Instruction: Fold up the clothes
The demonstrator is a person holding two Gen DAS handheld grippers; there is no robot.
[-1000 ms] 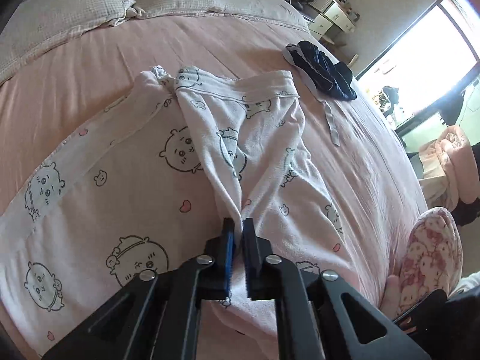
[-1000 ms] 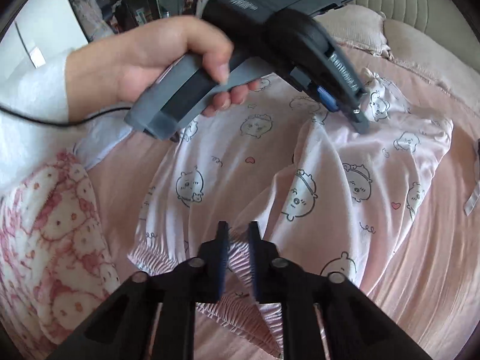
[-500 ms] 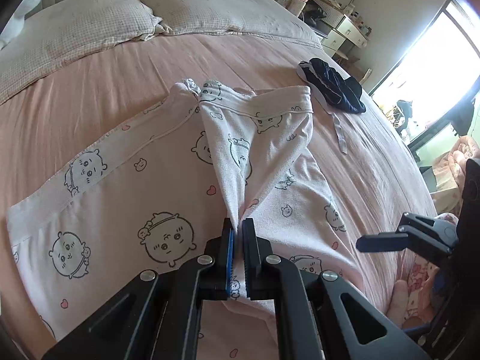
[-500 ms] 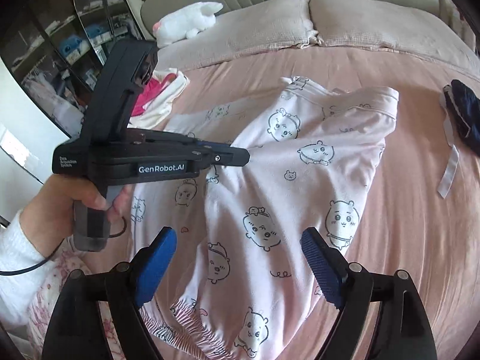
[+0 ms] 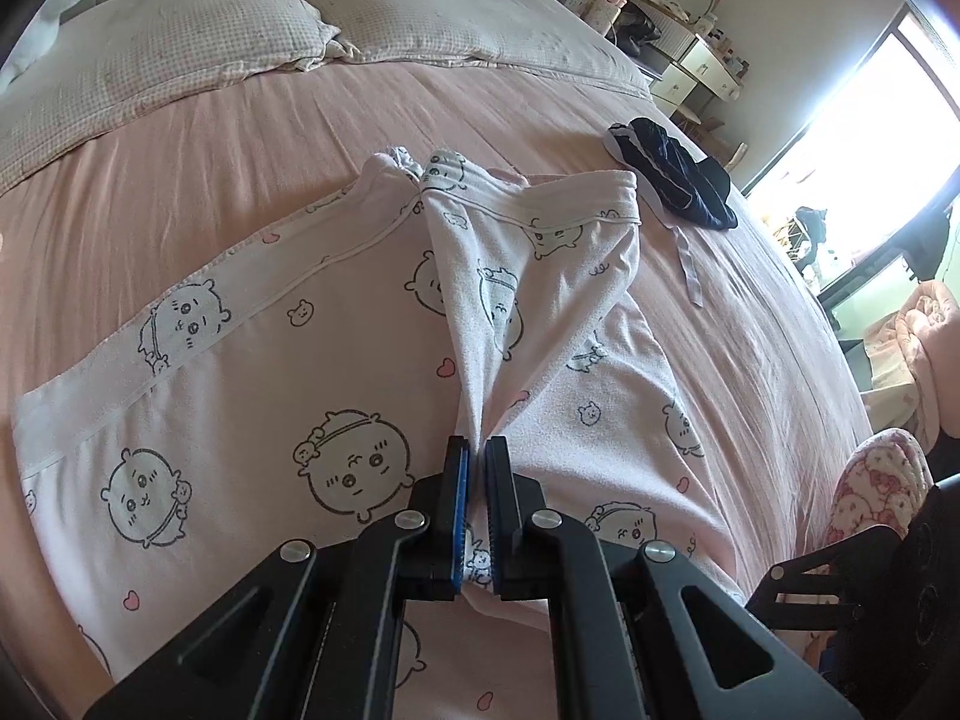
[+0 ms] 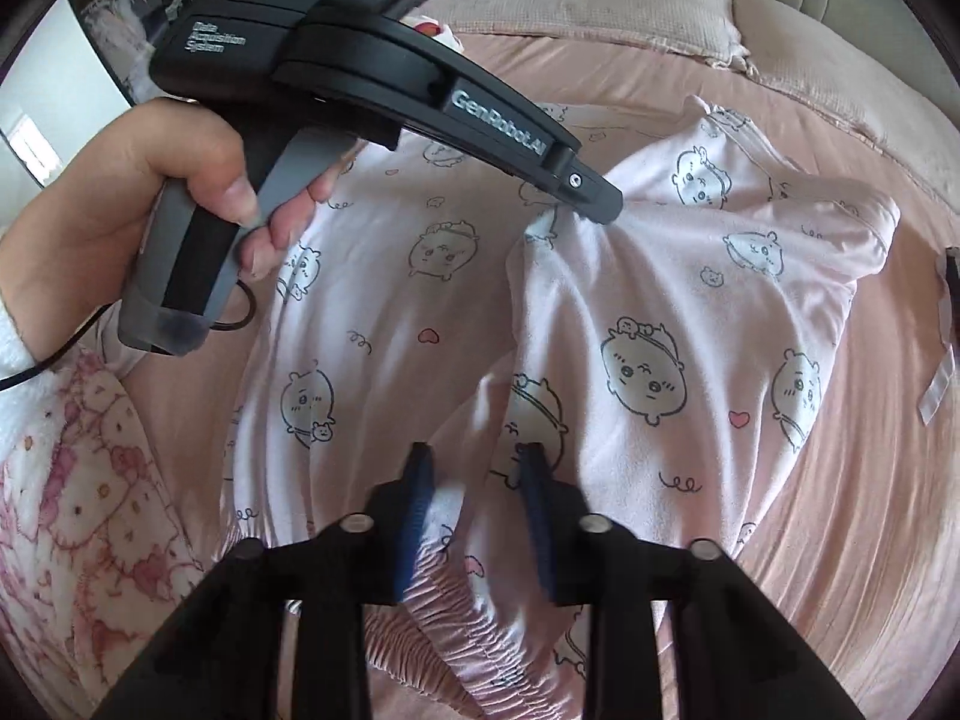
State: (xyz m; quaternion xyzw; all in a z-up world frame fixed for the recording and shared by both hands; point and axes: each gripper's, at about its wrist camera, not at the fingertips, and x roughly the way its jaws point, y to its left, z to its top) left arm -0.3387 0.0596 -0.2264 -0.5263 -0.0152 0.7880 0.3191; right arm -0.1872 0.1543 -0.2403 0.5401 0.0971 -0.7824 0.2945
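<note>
Left wrist: left gripper [image 5: 474, 510] pinches a ridge of the pale pink cartoon-print fleece pajama [image 5: 360, 372], which lies spread ahead on the pink bed sheet [image 5: 180, 168]. Right gripper [image 6: 477, 516], part-spread, straddles the gathered hem. Risk: the hem slips out unless it closes, skewing the fold.

The left gripper [image 5: 474, 483] is built of matte black plastic, with ribbed blue pads [image 5: 459, 516] lining its jaws and silver screws [image 5: 410, 519] set along the angular, cut-out arms. In the right wrist view its body is marked "GenRobot.AI" and "Data Acquisition System" in pale lettering, and a grey handle [image 6: 180, 282] with a thin black cable [image 6: 36, 369] is seen. The left hand [image 6: 150, 192] is bare-skinned, with a fluffy white sleeve [image 6: 12, 342]. The right gripper [image 6: 477, 480] is likewise black, blue-padded and silver-screwed.
</note>
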